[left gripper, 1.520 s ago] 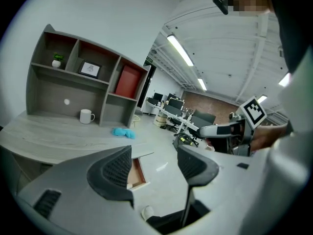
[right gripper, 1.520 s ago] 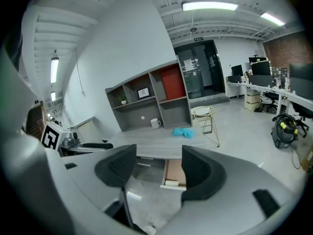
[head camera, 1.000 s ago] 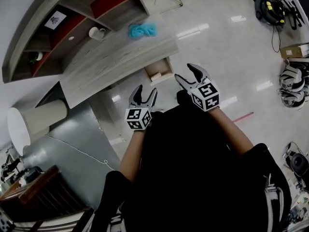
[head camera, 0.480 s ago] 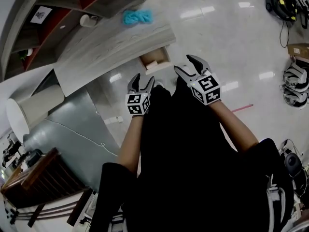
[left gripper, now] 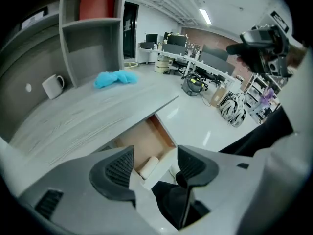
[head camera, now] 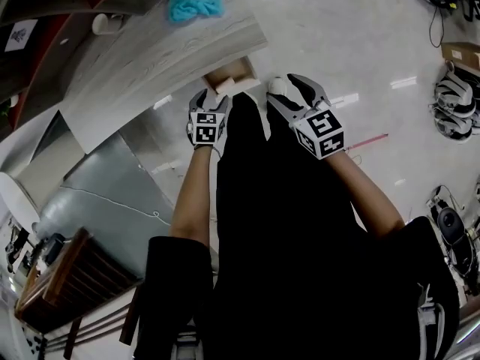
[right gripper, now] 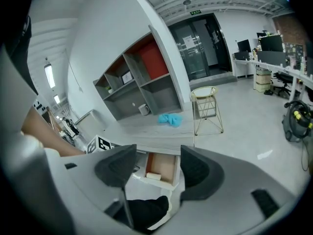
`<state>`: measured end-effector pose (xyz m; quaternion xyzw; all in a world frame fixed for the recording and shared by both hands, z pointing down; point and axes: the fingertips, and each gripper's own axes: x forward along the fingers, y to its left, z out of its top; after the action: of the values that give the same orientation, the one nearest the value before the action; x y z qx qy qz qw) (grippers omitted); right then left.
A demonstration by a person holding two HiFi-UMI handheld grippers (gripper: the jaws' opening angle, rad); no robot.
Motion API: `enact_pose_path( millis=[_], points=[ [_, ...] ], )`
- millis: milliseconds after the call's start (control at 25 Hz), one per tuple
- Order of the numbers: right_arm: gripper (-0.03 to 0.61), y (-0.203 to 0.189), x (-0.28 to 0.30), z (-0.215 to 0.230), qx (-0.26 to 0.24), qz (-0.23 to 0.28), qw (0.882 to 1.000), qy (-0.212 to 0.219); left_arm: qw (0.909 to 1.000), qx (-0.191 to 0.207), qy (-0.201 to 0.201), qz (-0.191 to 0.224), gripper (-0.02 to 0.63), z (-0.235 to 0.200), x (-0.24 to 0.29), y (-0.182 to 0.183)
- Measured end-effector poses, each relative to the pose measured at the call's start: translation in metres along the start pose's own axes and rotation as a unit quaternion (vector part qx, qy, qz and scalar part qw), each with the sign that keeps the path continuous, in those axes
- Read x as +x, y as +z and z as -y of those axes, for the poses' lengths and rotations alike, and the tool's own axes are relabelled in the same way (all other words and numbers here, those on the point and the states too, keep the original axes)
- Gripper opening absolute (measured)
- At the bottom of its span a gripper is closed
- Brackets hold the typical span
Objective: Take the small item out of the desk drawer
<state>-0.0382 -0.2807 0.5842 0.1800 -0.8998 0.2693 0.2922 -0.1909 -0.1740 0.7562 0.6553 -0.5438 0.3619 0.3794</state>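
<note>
Both grippers have advanced toward the open drawer (left gripper: 139,141) under the tabletop (left gripper: 98,114). Item (left gripper: 148,167), a pale roll, lies along the drawer front, just ahead of the nearer left gripper (left gripper: 154,165). Left and right gripper (right gripper: 157,168) fingers stand wide apart, empty.

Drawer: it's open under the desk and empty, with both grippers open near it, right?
Not empty: the drawer is open under the desk, but a small cream item lies in it, as the right gripper view shows. The left gripper and right gripper are open.
</note>
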Motion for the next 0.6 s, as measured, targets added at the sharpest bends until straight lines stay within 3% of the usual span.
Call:
enact_pose_path(
  millis=[240,600],
  points=[
    [0.275,-0.022,0.019,0.021,0.055,-0.011,0.998,-0.029,0.9963,0.063,-0.043,-0.040,0.271,0.010,0.056,-0.015],
    [0.275,-0.074,0.033,0.027,0.087,-0.043,0.995,-0.035,0.9883,0.061,-0.082,-0.113,0.270,0.000,0.121,-0.041]
  ],
)
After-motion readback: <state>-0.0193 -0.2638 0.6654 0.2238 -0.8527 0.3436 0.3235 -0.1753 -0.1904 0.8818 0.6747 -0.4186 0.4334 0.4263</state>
